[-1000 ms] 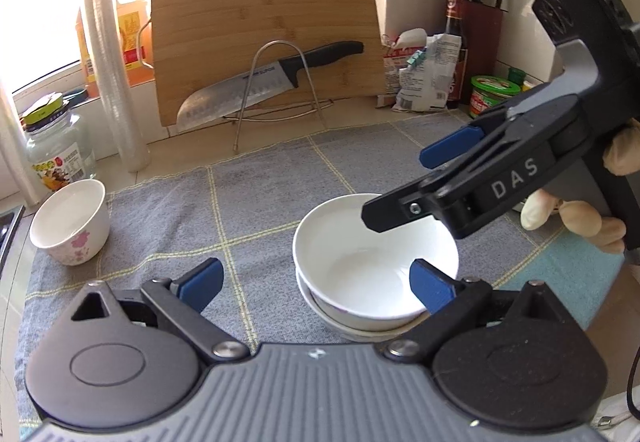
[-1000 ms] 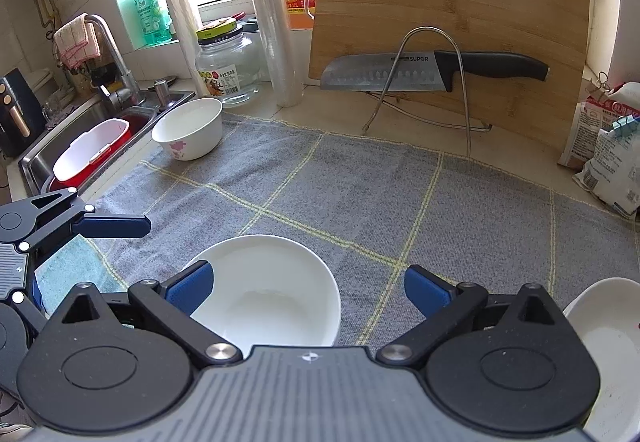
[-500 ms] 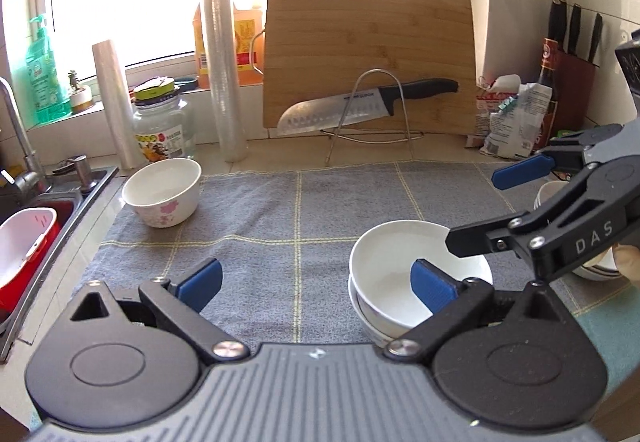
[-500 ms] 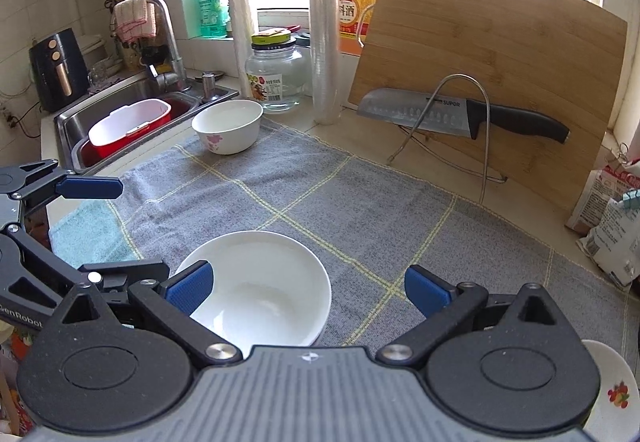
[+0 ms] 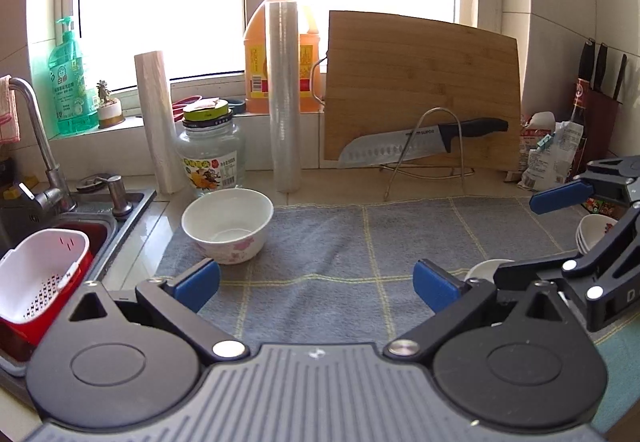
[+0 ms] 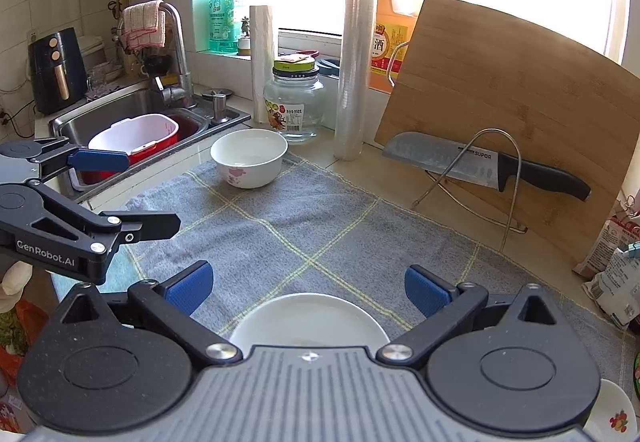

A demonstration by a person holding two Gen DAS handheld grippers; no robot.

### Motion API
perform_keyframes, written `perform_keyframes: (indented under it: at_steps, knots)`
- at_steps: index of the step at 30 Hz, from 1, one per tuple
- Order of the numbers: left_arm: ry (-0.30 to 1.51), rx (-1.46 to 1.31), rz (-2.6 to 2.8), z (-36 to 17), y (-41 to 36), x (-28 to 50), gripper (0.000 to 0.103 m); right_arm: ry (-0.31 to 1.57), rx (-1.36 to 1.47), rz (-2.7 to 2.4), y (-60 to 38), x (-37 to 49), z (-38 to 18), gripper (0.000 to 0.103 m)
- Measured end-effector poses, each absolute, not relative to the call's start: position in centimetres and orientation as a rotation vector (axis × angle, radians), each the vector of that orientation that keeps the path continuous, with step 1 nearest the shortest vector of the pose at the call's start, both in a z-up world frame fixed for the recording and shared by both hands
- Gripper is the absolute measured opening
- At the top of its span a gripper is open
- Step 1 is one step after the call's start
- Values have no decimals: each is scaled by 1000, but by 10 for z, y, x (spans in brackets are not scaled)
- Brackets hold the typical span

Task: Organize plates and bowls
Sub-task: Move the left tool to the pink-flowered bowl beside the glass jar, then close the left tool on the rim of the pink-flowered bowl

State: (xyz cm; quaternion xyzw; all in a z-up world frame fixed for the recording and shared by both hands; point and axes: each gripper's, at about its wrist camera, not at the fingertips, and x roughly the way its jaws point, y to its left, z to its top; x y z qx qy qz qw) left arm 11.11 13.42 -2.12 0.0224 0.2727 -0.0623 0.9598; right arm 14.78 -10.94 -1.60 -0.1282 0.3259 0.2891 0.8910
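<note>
You are holding both tools above a counter covered by a grey checked cloth. Your left tool is standing wide and released, its jaws having just been opening, and nothing is between them. Your right tool is also standing released, gripping nothing, and it is hovering over the white bowls at the cloth's near edge.

Those white bowls are sitting nested as a stack, empty as far as the top one shows. In the left view only a sliver of that stack is peeking out behind your right tool. This part of the job is looking done.

A single flowered bowl is sitting alone at the cloth's far left corner, beside the sink. It is upright and apparently empty, well apart from the stack. It is probably what is left to gather.

More small white dishes are stacked at the right edge of the cloth, partly hidden; I cannot tell how many. Another dish with a fruit print is showing at the near right corner.

Inside the sink, a white strainer basket is resting in a red tub and is looking empty. A lidded glass jar is standing behind the flowered bowl, near the back wall.
</note>
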Motion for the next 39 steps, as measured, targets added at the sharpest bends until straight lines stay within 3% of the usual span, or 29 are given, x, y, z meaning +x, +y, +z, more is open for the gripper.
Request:
perform_keyframes:
  at_steps: [19,39]
  knots:
    - [662,82,-283,-49,251,233,102,722,-231,477,31,181,-55,103]
    - [763,112,-375,-91,259,328,102,862,-174,393,83,243,-122,103]
